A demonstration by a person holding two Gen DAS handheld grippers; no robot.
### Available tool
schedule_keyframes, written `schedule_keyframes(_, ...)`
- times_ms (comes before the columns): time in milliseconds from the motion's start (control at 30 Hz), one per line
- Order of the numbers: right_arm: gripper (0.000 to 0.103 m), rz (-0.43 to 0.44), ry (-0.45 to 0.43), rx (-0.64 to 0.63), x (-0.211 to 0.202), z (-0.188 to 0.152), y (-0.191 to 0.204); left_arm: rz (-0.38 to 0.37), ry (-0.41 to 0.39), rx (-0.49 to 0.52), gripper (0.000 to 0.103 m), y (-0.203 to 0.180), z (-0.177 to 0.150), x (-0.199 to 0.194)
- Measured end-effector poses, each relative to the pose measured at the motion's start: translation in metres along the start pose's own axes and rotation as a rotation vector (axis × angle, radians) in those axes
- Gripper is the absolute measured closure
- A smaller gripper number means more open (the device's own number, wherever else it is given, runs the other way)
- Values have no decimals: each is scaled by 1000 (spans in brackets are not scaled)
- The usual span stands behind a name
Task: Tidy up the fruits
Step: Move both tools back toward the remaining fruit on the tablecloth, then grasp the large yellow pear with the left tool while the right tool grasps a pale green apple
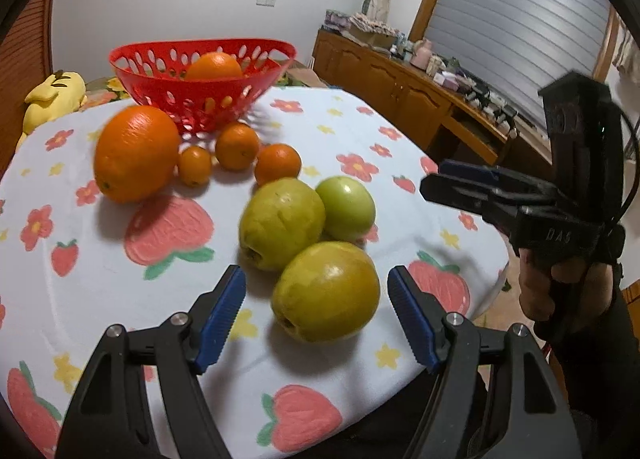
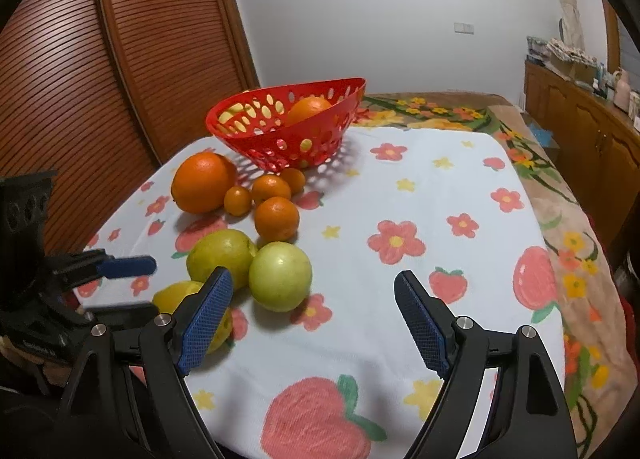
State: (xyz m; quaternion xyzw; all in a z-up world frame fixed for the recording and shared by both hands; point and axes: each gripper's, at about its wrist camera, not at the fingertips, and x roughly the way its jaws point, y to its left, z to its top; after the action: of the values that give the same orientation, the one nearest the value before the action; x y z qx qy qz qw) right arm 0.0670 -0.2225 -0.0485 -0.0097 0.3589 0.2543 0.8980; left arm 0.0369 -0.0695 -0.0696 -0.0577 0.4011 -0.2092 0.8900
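A red perforated basket [image 1: 160, 59] [image 2: 348, 89] stands at the far side of the table with an orange [image 1: 214, 66] inside. In front of it lie a big orange [image 1: 136, 153] [image 2: 202, 182] and three small oranges [image 1: 237, 146]. Nearer are three yellow-green fruits: one closest to me [image 1: 326, 291] [image 2: 176, 295], one behind it [image 1: 282, 223] [image 2: 222, 253], and a greener one [image 1: 346, 207] [image 2: 280, 277]. My left gripper [image 1: 316, 317] is open, its jaws on either side of the nearest fruit without touching. My right gripper [image 2: 314, 321] [image 1: 434, 179] is open and empty, right of the fruits.
The table wears a white cloth with strawberry and flower prints [image 2: 440, 187]. A yellow plush toy [image 1: 56, 97] lies behind the table at left. A wooden sideboard [image 1: 420, 99] with clutter runs along the right wall. A slatted wooden door [image 2: 100, 79] is at left.
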Motion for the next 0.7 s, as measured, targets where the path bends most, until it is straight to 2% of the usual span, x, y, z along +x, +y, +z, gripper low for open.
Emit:
schedule_keyframes(333, 18, 9, 9, -9, 9, -2, 4, -3, 74, 5, 30, -4, -4, 25)
schedule_keyframes(433, 18, 13, 20, -9, 15, -4, 3, -29, 87, 8, 38, -3, -6, 30)
schedule_keyframes(700, 20, 33, 43, -12, 33, -7, 6, -44, 50, 5, 40, 1, -10, 19)
